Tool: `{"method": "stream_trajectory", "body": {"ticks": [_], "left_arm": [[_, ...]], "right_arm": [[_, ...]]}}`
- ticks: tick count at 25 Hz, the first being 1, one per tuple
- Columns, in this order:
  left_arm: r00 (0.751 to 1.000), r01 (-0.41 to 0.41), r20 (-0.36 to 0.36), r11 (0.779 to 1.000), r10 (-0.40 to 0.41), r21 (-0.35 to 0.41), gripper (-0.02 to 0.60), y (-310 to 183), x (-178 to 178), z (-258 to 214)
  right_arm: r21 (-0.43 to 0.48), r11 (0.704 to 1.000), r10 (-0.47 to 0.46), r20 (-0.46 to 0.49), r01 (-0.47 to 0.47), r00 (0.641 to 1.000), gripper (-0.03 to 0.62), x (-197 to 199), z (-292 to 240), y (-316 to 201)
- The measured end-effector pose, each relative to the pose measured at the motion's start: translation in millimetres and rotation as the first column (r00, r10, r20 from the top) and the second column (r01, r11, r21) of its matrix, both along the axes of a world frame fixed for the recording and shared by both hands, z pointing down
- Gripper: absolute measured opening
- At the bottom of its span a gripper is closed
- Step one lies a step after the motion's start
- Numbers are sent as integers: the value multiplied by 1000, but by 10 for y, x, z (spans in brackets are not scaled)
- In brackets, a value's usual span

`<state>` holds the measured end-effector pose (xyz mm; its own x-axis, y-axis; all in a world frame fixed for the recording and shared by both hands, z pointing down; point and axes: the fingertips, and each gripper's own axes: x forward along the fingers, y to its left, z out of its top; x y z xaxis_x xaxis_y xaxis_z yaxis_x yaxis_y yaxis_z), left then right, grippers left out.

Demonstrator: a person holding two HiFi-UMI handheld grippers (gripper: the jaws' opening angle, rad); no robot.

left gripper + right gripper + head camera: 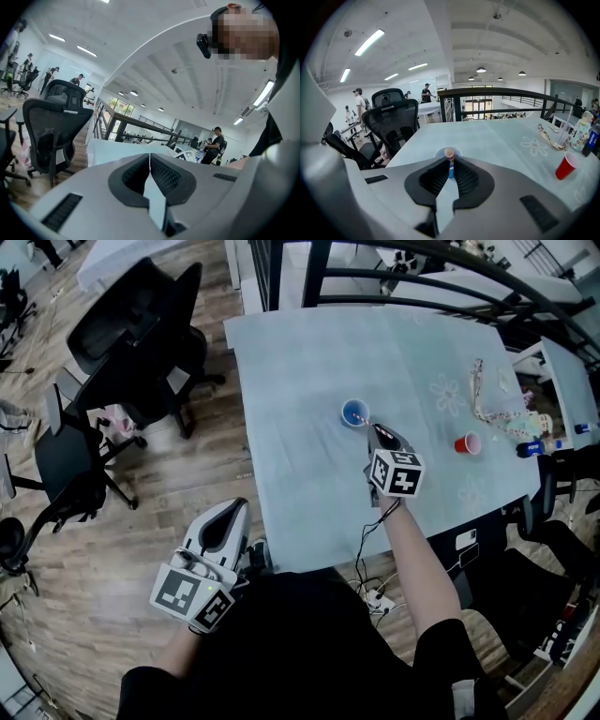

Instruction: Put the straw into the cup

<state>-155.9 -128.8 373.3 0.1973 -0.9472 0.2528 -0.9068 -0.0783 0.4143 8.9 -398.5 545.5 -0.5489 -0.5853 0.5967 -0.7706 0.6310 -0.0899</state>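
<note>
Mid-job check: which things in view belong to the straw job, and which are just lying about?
In the job:
straw, with the right gripper shut on it
blue cup, just ahead of that gripper

Lying about:
red cup
patterned strip
bottle
office chairs

Bright, even indoor light
Ceiling strips [369, 42] glow white overhead, shadows on the table [309, 381] faint (fisheye bends all edges, corners go black); distant background looks slightly soft, perhaps.
</note>
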Motion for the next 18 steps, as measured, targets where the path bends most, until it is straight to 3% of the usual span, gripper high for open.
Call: {"method": "stream_trajectory", "body": {"ticks": [13, 15, 18], "left_arm": [[1000, 4, -8, 1000, -4, 3, 18, 44, -91, 11], [1000, -4, -10, 1000, 4, 6, 18, 38, -92, 2], [1000, -16, -11, 1000, 16, 11, 18, 29, -69, -8]], "right_arm": [[14, 1000, -13, -28, 14, 1000, 54, -127, 42, -1], [24, 1000, -13, -14, 13, 1000, 117, -138, -12, 14], [43, 999, -17, -7, 17, 1000, 160, -120, -80, 61]]}}
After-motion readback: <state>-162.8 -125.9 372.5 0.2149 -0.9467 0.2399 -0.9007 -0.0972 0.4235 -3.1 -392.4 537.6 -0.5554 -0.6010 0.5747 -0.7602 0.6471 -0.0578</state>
